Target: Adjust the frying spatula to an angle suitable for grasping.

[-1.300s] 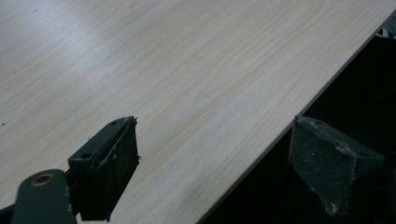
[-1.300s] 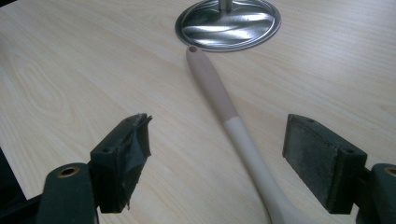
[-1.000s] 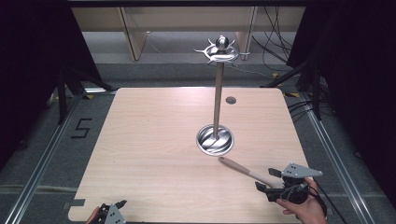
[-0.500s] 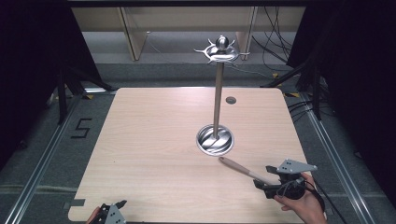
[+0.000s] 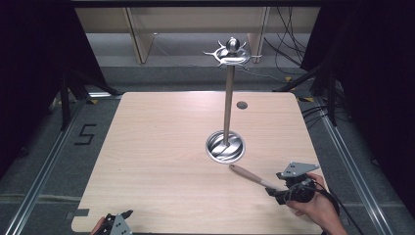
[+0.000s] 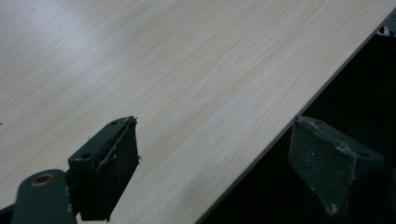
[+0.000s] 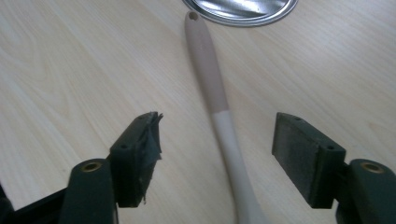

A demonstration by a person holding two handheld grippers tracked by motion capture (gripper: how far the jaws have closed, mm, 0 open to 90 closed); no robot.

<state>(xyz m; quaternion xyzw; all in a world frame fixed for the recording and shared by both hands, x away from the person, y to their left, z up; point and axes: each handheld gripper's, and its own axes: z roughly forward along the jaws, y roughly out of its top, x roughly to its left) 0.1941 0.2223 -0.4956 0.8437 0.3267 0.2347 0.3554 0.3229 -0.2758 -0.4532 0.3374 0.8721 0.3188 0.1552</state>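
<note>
A long utensil [image 5: 250, 177] with a tan handle and a pale lower part lies on the wooden table [image 5: 156, 147], its holed end near a metal stand's round base [image 5: 225, 147]. In the right gripper view the utensil [image 7: 212, 88] runs between the jaws of my right gripper [image 7: 219, 140], and neither pad touches it. Those jaws have just been closing and still stand well apart. A hand holds this right gripper [image 5: 272, 190] at the table's near right. My left gripper [image 6: 219, 154] is open over the table's near edge, seen at bottom left as the left gripper [image 5: 122, 218].
The stand's thin pole [image 5: 227, 103] rises from its base to a ring of hooks [image 5: 233, 53]. A small dark grommet [image 5: 242, 105] sits at the table's far side. Black curtains and cables surround the table; rails run along both sides.
My right gripper has edged left and farther along the utensil toward the stand, and its jaws have narrowed around the handle. The left gripper has stayed put.
</note>
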